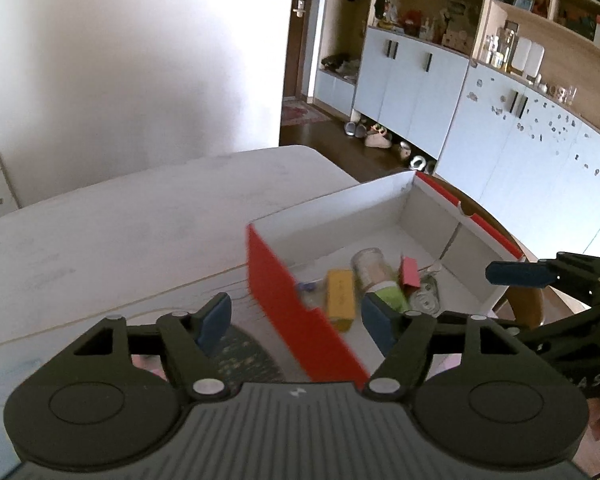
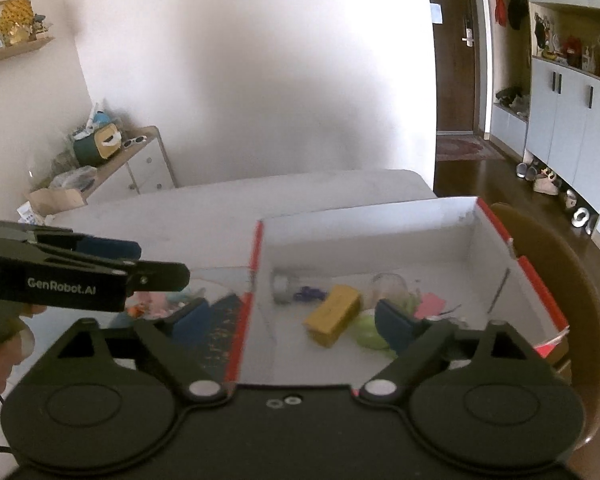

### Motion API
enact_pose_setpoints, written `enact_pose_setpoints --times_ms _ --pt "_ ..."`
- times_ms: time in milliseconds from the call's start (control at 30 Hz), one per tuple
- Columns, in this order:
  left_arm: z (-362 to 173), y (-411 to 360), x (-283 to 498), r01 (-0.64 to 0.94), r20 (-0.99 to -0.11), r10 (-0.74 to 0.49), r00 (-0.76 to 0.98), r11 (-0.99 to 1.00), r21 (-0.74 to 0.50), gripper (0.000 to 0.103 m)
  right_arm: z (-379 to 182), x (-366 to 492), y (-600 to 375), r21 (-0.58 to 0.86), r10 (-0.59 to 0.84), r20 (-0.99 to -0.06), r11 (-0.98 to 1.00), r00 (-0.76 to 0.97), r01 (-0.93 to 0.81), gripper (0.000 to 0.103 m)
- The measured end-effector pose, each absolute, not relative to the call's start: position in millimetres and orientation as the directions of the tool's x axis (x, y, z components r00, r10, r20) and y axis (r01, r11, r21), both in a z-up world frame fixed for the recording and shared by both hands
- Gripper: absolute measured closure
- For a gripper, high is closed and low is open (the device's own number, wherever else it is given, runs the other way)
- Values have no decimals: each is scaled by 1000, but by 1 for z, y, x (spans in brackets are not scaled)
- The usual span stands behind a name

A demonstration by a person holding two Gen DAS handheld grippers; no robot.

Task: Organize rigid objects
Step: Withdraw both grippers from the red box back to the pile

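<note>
Red box (image 2: 540,280) holds yellow block (image 2: 332,314) and jar (image 1: 370,268); both tongs spread wide, empty.

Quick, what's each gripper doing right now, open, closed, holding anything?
Left gripper: open, holding nothing, straddling the red box wall.
Right gripper: open, holding nothing.

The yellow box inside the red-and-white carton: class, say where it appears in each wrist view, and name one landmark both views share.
Left wrist view: the yellow box lies lower centre, just right of the carton's red wall.
Right wrist view: the yellow box lies centre-right, on the carton floor.
Shared landmark: the clear jar lying beside it.
</note>
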State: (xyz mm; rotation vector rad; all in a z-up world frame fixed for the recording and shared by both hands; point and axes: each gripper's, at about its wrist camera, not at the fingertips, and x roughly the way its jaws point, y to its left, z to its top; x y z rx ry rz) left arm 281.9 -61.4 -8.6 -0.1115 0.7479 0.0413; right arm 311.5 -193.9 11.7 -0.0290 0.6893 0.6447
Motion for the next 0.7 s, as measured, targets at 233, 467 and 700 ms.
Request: enact_pose_setpoints --times_ms 233,467,700 --pt "-6 -21 242 -107 -662 13 749 989 -101 25 16 281 -159 186 558 -582 799 591 -571 3" --pt "-8 15 201 -116 -638 35 769 989 -87 20 17 257 -122 188 570 -583 788 578 -587 1" --pt "-21 59 166 -162 -631 61 773 981 -104 20 6 249 -93 193 555 -608 797 568 -572 1"
